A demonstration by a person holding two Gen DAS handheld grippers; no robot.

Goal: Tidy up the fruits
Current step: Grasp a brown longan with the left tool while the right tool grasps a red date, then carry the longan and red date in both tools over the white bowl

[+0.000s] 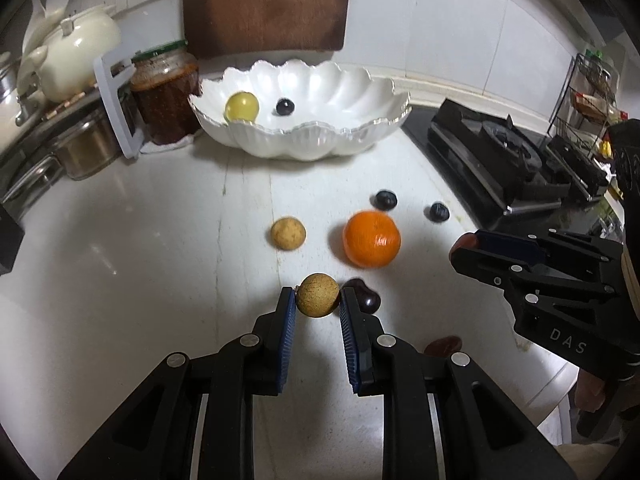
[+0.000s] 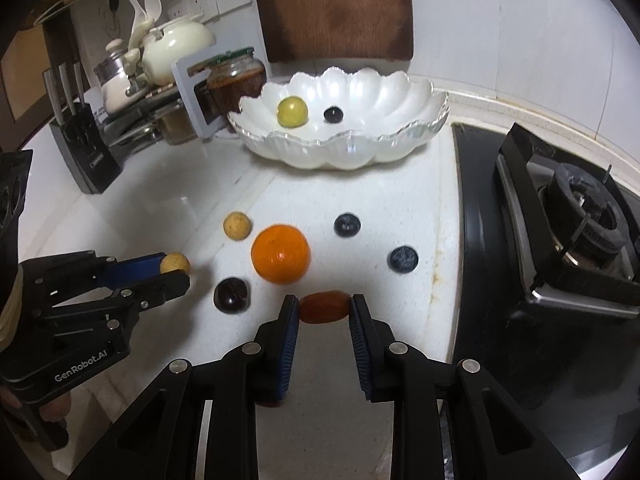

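Note:
My left gripper (image 1: 318, 298) is shut on a tan round longan (image 1: 318, 295), lifted just off the white counter; the right wrist view shows that gripper (image 2: 172, 270) and the longan (image 2: 176, 263) from the side. My right gripper (image 2: 324, 308) is shut on a reddish-brown oblong date (image 2: 323, 306); the left wrist view shows that gripper (image 1: 460, 250). On the counter lie an orange (image 1: 372, 238), a second longan (image 1: 288, 233), a dark cherry (image 2: 231, 295) and two blueberries (image 2: 347, 225) (image 2: 403, 260). A white scalloped bowl (image 1: 360, 92) at the back holds a green grape (image 1: 241, 107) and a blueberry (image 1: 285, 106).
A gas stove (image 2: 568, 220) fills the right side. At the back left stand a jar of red paste (image 1: 166, 96), a cream teapot (image 1: 76, 56), pots and a knife block (image 2: 86, 148). A wooden cutting board (image 1: 266, 4) leans on the wall. Another reddish fruit (image 1: 443, 346) lies near me.

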